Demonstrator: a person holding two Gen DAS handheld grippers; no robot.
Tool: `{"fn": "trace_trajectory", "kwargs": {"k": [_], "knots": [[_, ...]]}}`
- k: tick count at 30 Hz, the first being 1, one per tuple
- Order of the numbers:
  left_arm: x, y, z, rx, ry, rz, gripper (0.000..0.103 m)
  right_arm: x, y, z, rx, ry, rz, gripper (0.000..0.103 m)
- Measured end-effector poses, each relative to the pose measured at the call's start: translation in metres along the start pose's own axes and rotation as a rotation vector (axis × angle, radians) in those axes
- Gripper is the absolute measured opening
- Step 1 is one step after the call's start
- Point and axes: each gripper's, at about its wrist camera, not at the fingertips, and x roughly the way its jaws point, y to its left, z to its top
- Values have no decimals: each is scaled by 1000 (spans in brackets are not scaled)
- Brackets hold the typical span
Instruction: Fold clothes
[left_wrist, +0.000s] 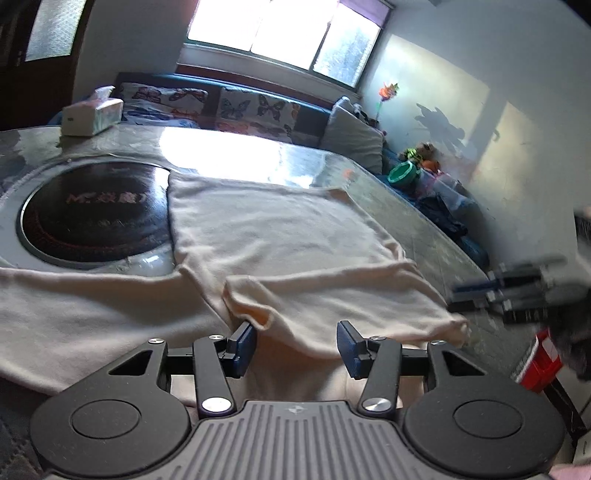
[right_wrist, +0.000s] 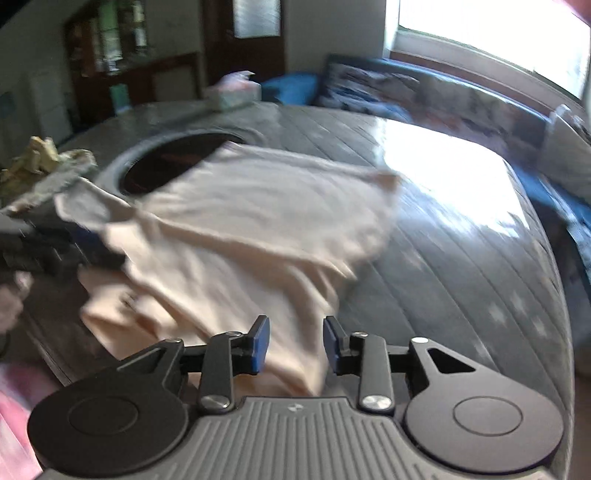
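My table (left_wrist: 406, 206) is the biggest thing here: a grey slab with a glossy top that throws back a hard white patch of window light, its surface streaked in parallel lines in the right wrist view. Set into it I see a round black cooktop (left_wrist: 92, 218), smooth glass with red printed rings and lettering, ringed by a pale grey collar.

Across the table's near half lies the shirt (left_wrist: 280, 236), cream, soft and matte with a fine fuzzy knit. One squarish panel lies flat, its left edge overlapping the cooktop; nearer me the cloth bunches into rounded folds and a rolled hem, and a flap droops over the near edge. In the right wrist view it (right_wrist: 236, 221) looks rumpled and blurred.

At the far left corner sits a tissue box (left_wrist: 91, 116), a white block with a tuft of paper on top.

My left gripper (left_wrist: 297, 345) is spread wide, blue pads apart, with shirt cloth lying between them, nothing pinched. My right gripper (right_wrist: 295, 345) is likewise parted, a fold of shirt between the pads, ungripped.
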Motion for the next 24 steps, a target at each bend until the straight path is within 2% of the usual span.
{"fn": "trace_trajectory", "kwargs": {"k": [4, 7, 9, 10, 12, 17, 19, 21, 24], "knots": [[3, 2, 5, -30, 2, 27, 51, -5, -14, -23, 36, 16, -26, 33], [6, 3, 8, -41, 5, 53, 45, -6, -15, -32, 47, 4, -15, 33], [7, 3, 10, -48, 7, 71, 25, -7, -13, -34, 48, -2, -8, 33], [8, 3, 10, -51, 8, 79, 21, -8, -13, -36, 53, -7, -7, 33], [8, 2, 14, -52, 5, 91, 9, -10, -13, -37, 65, -14, 0, 33], [1, -9, 30, -8, -39, 96, 5, -12, -10, -38, 77, -41, 3, 36], [-4, -16, 41, 14, -65, 85, 5, -11, -8, -37, 78, -56, 8, 42], [-7, -25, 53, 35, -89, 67, 5, -10, -6, -36, 76, -70, 11, 44], [-10, -40, 75, 68, -121, 27, 5, -12, -3, -35, 68, -90, 8, 56]]}}
